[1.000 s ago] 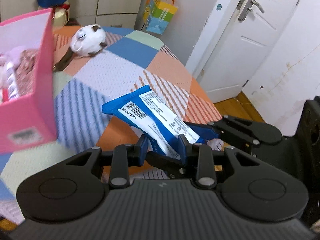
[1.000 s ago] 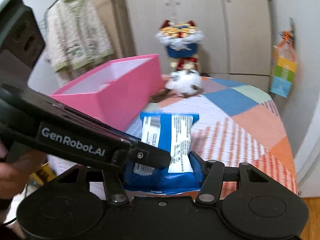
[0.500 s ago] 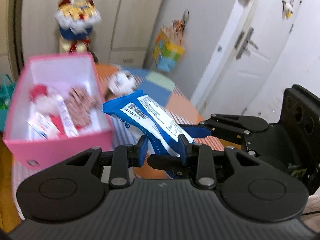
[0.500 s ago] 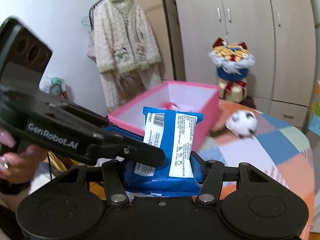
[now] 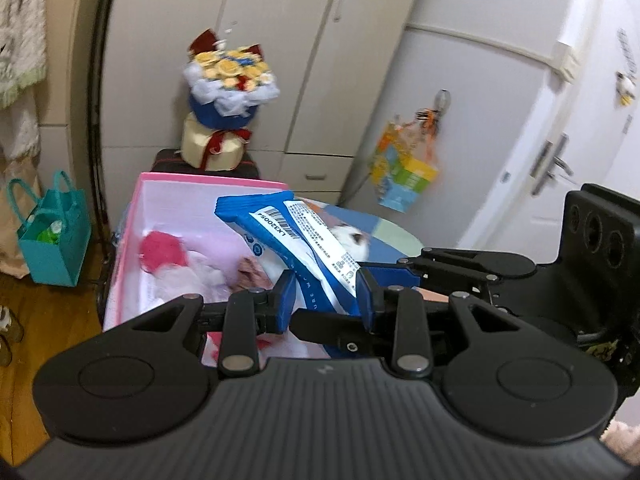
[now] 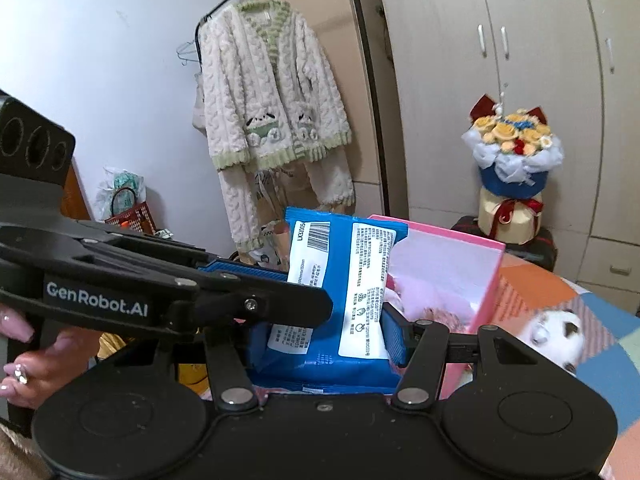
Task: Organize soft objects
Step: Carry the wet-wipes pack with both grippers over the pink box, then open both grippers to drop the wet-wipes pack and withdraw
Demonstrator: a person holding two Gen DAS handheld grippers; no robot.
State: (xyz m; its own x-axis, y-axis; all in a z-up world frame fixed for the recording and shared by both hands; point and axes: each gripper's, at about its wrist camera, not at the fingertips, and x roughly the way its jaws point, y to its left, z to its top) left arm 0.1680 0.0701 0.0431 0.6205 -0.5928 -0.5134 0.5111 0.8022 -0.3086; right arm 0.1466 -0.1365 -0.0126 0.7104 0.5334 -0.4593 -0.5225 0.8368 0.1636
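Patchwork surface (image 5: 394, 236) beside the pink box (image 5: 168, 184): soft items already inside; both left claw (image 5: 326, 296) and right claw (image 6: 324, 338) clamp the blue packet (image 5: 296, 236) above it, white plush (image 6: 554, 332) remaining.

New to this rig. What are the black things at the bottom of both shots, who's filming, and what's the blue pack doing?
No robot arm here: a person holds a handheld set of tongs in each hand, each with a fisheye camera looking along its fingers. One picture is from the left tongs, the other from the right tongs. Both sets are shut on the same blue pack, held over an open pink box with soft items inside. The box sits on a patchwork cover beside a small plush toy. A hand shows at the right view's left edge.
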